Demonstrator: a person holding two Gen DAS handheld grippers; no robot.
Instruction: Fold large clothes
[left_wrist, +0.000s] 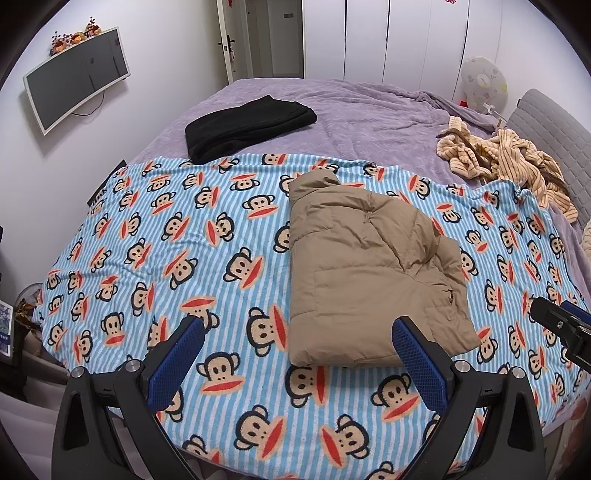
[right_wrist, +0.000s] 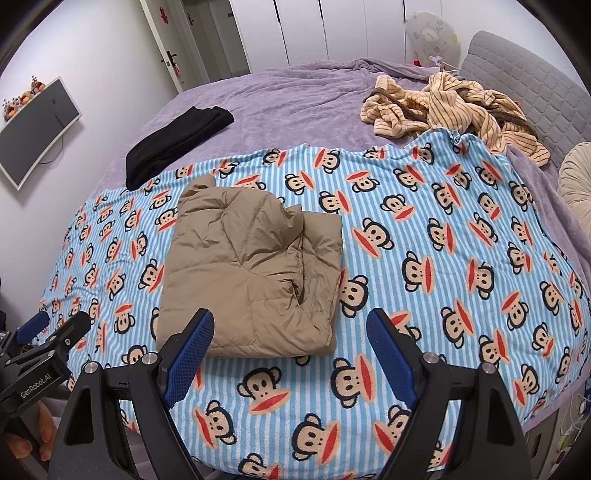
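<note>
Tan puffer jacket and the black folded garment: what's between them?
Only monkey-print striped blanket separates the tan puffer jacket from the black folded garment, seen in both wrist views.

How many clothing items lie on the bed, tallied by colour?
Tan: 1, the folded puffer jacket on the monkey-print blanket
Black: 1, the folded black garment on the purple bedspread
Cream striped: 1 crumpled striped heap; separate pieces cannot be told apart
Total: 3
</note>
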